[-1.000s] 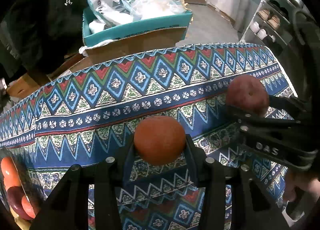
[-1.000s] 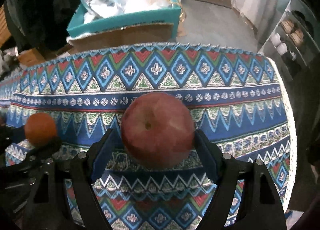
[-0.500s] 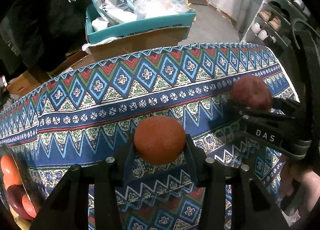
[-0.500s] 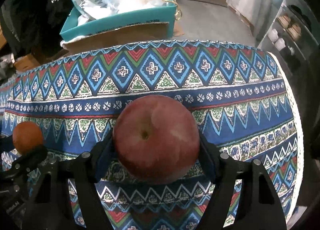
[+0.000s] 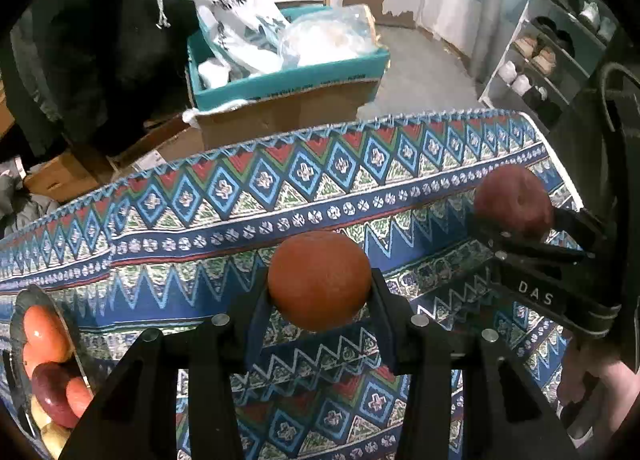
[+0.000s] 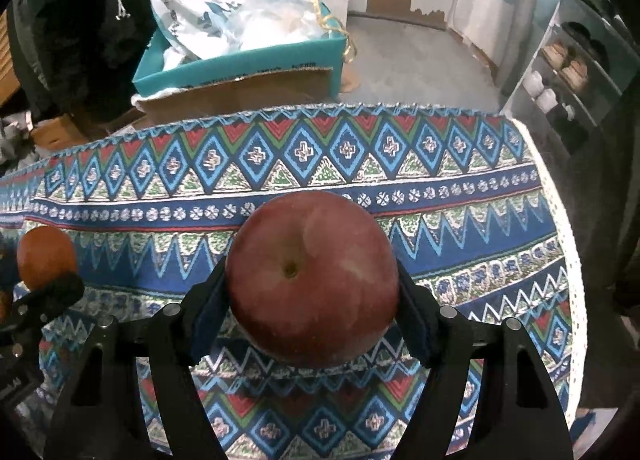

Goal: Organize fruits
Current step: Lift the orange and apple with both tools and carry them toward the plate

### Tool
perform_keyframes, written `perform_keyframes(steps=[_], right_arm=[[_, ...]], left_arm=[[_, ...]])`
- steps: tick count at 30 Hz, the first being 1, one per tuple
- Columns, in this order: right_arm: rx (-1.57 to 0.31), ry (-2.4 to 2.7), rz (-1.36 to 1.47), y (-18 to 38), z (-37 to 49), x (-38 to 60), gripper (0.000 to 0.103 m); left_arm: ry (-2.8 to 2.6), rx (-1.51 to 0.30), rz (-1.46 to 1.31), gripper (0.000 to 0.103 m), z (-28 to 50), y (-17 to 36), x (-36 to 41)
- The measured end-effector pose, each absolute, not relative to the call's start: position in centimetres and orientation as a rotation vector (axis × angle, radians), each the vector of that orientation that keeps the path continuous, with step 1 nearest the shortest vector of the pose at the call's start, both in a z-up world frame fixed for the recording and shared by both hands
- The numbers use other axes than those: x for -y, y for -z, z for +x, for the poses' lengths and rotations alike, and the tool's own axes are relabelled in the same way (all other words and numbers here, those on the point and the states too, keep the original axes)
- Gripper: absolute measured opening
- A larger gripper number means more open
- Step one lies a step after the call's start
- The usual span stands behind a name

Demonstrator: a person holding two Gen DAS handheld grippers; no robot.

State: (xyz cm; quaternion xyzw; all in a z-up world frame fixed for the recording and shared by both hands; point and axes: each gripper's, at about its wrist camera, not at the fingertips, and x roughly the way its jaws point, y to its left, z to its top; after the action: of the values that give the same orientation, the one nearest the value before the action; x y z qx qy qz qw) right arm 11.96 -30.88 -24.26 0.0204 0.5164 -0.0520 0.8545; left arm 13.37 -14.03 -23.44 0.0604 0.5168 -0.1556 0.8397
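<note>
My left gripper [image 5: 319, 292] is shut on an orange [image 5: 319, 280] and holds it above the patterned tablecloth [image 5: 280, 195]. My right gripper [image 6: 312, 288] is shut on a red apple [image 6: 312, 276], also above the cloth. In the left wrist view the apple [image 5: 514, 201] and right gripper show at the right. In the right wrist view the orange [image 6: 46, 258] shows at the far left. A dark plate [image 5: 18, 308] at the lower left holds several fruits [image 5: 44, 334], red, orange and yellow.
Beyond the table's far edge stands a cardboard box with a teal rim [image 5: 288, 79] full of plastic bags. A shoe rack [image 5: 552, 55] stands at the right. The cloth's white right edge [image 6: 560, 244] marks the table end.
Both grippers have risen a little with their fruits, so more of the floor beyond the table shows. The plate of fruit has come further into the left wrist view.
</note>
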Motion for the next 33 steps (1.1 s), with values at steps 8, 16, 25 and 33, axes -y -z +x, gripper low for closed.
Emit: perform_keyframes(steps=[8, 16, 25, 33], right_arm=[[-1.044, 0.108, 0.033, 21.1, 10.8, 29.9, 0.075], [-0.984, 0.100, 0.005, 17.3, 9.1, 28.4, 0.075], [-0.929, 0.076, -0.018, 13.6, 7.2, 26.8, 0.075], [-0.881, 0.023, -0.020, 11.0, 5.7, 24.9, 0.075]], left_arm=[[0.328, -1.046, 0.120, 0.047, 12.2, 20.8, 13.0], [0.326, -0.996, 0.116, 0.047, 10.7, 17.9, 12.0], [0.320, -0.956, 0.099, 0.047, 8.9, 15.1, 10.3], [0.303, -0.937, 0.078, 0.047, 7.3, 13.6, 7.7]])
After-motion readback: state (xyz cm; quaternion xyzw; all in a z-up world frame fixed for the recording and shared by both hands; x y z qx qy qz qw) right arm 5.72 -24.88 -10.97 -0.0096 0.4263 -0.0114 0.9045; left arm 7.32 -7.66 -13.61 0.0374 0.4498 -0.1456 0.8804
